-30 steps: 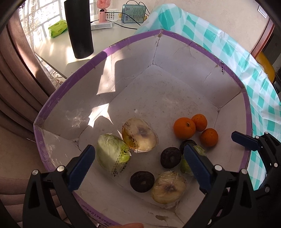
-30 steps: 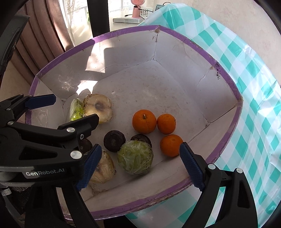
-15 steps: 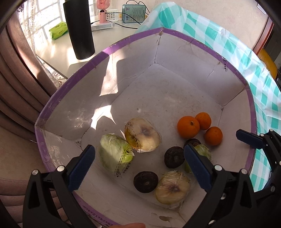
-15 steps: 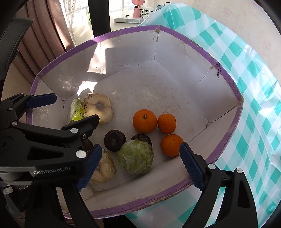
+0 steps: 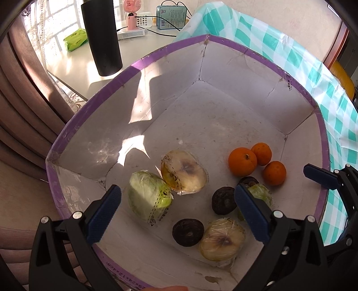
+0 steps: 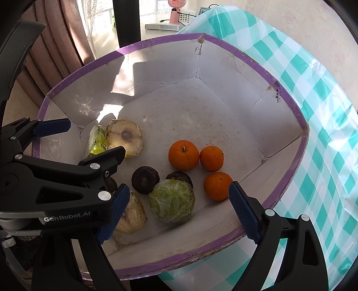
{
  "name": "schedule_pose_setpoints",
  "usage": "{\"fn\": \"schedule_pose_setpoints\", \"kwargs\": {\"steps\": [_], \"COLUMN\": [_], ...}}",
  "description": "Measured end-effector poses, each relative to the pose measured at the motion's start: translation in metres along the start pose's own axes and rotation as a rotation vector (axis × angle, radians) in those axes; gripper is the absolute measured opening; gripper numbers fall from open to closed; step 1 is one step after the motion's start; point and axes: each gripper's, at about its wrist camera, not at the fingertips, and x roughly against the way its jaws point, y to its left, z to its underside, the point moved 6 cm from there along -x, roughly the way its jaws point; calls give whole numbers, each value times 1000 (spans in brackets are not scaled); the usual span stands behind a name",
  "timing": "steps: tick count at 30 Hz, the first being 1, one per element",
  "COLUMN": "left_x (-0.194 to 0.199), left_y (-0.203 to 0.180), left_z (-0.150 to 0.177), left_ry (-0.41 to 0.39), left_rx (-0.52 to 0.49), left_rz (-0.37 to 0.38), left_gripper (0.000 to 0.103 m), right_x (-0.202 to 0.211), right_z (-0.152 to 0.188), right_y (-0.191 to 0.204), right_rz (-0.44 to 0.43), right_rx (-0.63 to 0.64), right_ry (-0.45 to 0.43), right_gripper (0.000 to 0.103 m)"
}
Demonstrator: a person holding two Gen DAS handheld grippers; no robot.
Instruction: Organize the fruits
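A white cardboard box with a purple rim (image 5: 94, 100) (image 6: 295, 112) holds the fruit. Three oranges (image 5: 242, 161) (image 6: 183, 155) sit together at the right. Two wrapped green fruits (image 5: 148, 198) (image 6: 171, 201), two wrapped yellow fruits (image 5: 184, 173) (image 6: 126, 137) and three dark round fruits (image 5: 188, 232) (image 6: 145, 180) lie near the front. My left gripper (image 5: 177, 215) is open and empty above the near side of the box. My right gripper (image 6: 176, 212) is open and empty above the near right rim, beside the left one.
A teal checked cloth (image 6: 324, 125) covers the surface to the right of the box. Behind the box, a white table holds a tall black cylinder (image 5: 101, 38), a pink fan (image 5: 131, 14) and a teal box (image 5: 171, 16). Brown curtains (image 6: 56, 51) hang at the left.
Both grippers have drawn back and up a little, so the box and the fruit sit slightly lower and farther in view. Nothing in the box has moved.
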Motion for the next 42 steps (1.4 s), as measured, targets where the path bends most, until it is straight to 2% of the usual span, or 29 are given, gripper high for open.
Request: {"fn": "schedule_pose_setpoints", "kwargs": {"steps": [42], "left_x": [-2], "left_y": [4], "left_z": [2], "left_ry": [14], "left_rx": [-3], "left_rz": [-23], "left_gripper": [101], "right_x": [1], "right_z": [-2], "right_y": [1], "right_rz": [10], "right_rx": [-10], "right_ry": [-9], "right_gripper": [87]}}
